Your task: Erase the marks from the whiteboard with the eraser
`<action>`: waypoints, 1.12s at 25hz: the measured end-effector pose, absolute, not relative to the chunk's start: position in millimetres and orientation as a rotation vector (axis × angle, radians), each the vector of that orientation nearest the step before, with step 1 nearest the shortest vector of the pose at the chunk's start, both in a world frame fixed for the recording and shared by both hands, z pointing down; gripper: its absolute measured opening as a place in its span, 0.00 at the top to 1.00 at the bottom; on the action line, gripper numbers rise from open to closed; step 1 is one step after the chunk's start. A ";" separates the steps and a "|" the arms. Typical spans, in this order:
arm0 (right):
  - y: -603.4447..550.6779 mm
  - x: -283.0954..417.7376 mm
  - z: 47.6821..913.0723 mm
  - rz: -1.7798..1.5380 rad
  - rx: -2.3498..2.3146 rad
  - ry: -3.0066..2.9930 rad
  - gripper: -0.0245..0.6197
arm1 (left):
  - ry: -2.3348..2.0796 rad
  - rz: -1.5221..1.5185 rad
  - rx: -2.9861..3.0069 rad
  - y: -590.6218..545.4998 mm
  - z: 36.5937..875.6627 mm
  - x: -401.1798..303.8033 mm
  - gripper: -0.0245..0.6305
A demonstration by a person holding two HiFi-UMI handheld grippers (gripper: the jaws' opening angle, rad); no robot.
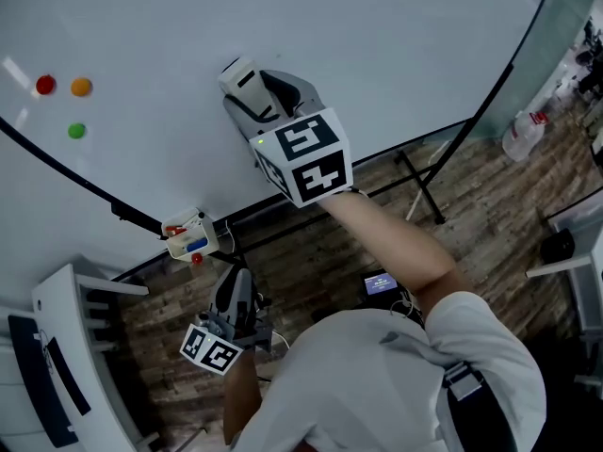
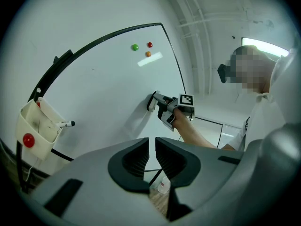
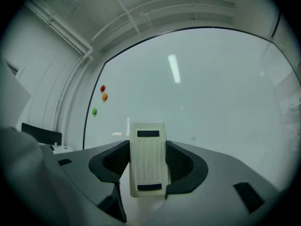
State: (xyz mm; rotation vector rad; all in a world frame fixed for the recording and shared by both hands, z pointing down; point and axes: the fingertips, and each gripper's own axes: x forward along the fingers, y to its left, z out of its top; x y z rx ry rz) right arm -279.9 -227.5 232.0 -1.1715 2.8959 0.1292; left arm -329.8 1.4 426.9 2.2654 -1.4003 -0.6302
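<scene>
whiteboard [image 1: 396, 45]: bare to the right; magnets [image 1: 44, 85] far left
right gripper [image 1: 256, 94]: arm outstretched, jaws clamp eraser [image 1: 237, 73] against board
left gripper [image 1: 234, 295]: low, near marker tray [image 1: 188, 236], jaws closed, empty

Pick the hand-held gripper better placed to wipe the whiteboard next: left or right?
Right. The right hand-held gripper is clamped on the eraser and is up against the whiteboard. The left hand-held gripper holds nothing and hangs low, below the board's edge near the marker tray.

Right tool [image 1: 247, 83] raised, clamped; left tool [image 1: 234, 288] low, nearly closed.
</scene>
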 end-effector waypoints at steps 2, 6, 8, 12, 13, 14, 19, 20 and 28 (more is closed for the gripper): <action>-214.0 -295.3 237.3 0.162 -1.096 2.953 0.57 | -1.402 -0.632 2.261 2.5 428.1 -329.8 0.91; -194.6 -308.6 241.1 0.234 -1.028 2.998 0.57 | -1.412 -0.635 2.246 6.2 430.5 -327.1 0.91; -191.5 -308.5 243.2 0.251 -1.021 3.002 0.57 | -1.419 -0.633 2.238 8.4 431.4 -325.0 0.91; -190.7 -312.7 253.2 0.277 -1.039 2.999 0.57 | -1.436 -0.624 2.218 13.6 436.4 -328.8 0.91; -190.3 -314.2 256.3 0.277 -1.042 3.000 0.57 | -1.439 -0.621 2.214 14.9 437.9 -329.6 0.91; -190.0 -315.5 259.1 0.279 -1.044 3.000 0.57 | -1.442 -0.619 2.210 15.8 439.2 -330.3 0.91; -196.2 -315.3 263.7 0.363 -1.114 2.992 0.57 | -1.455 -0.614 2.203 16.7 439.9 -330.9 0.91; -199.2 -313.7 263.9 0.391 -1.146 2.985 0.57 | -1.456 -0.613 2.202 16.4 439.9 -330.9 0.91; -218.7 -306.0 267.1 0.518 -1.315 2.918 0.57 | -1.457 -0.611 2.207 7.8 438.3 -327.2 0.91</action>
